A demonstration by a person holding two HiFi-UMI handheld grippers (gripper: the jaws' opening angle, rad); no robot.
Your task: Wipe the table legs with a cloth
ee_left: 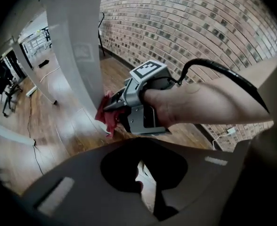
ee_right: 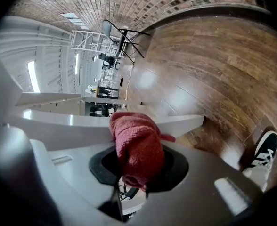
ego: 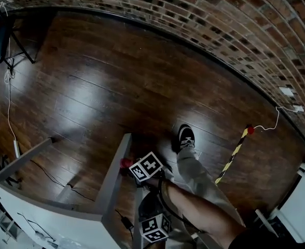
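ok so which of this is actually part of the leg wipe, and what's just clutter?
In the job:
- red cloth, clamped in the right claw
- white table leg, with the cloth pressed against it

Just lying about:
- loose black cable
- yellow-and-black striped bar
- wall socket

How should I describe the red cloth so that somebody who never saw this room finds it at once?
Find the grey table on the dark wooden floor and follow its slanted leg nearest the person's black shoe. Against that leg sits a bunched red knitted cloth, clamped in the right gripper. Unlike the grey leg and gripper beside it, it is soft and red.
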